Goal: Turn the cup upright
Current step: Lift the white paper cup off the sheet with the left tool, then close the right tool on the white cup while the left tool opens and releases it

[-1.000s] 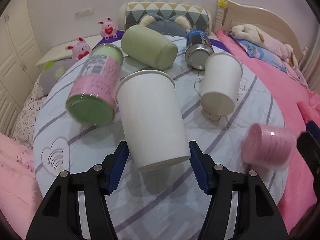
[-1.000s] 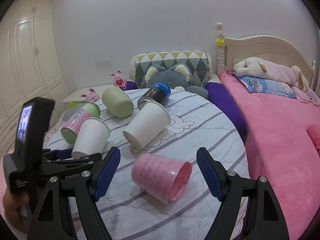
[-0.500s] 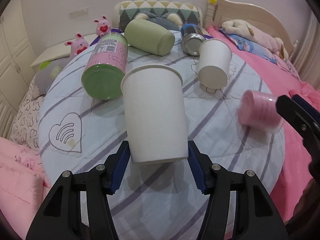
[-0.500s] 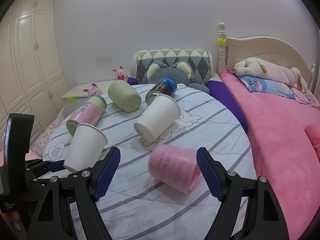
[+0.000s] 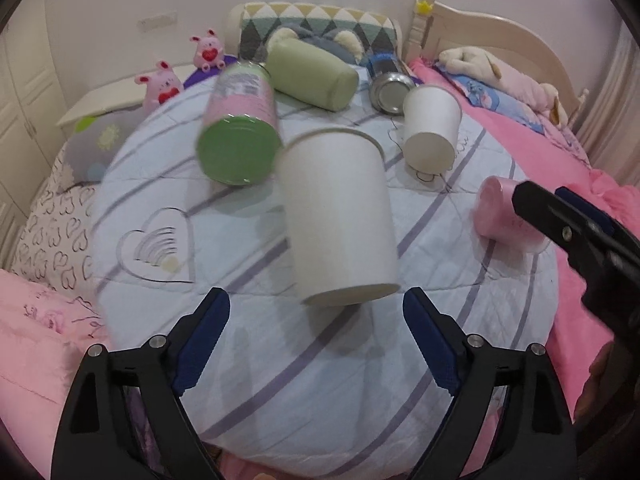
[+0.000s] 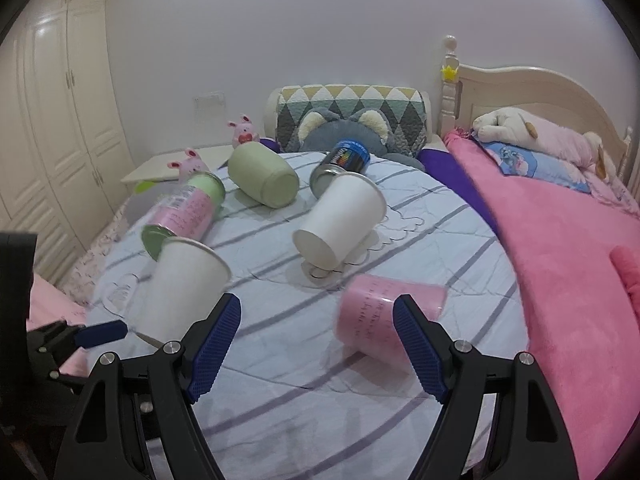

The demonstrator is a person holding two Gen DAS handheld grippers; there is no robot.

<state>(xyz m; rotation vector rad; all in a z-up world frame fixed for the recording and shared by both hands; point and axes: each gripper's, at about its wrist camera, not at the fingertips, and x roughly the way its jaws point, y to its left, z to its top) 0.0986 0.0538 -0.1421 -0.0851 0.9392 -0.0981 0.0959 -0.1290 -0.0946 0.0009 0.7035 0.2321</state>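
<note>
My left claw (image 5: 316, 312) is wide open, nothing in it. The white cup (image 5: 340, 220) sits at 12 o'clock just past the tips on the quilt (image 5: 260, 380), long axis nearly upright, rim up. My right claw (image 6: 316, 320), also open, is nearer the pink cup (image 6: 376, 316).

3 cups (image 6: 338, 222), 3 cans (image 6: 182, 214).

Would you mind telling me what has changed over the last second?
The left gripper opened and let go of the white paper cup, which now stands upright. The right gripper closed in on the lying pink cup. The other cups and cans stayed put.
</note>
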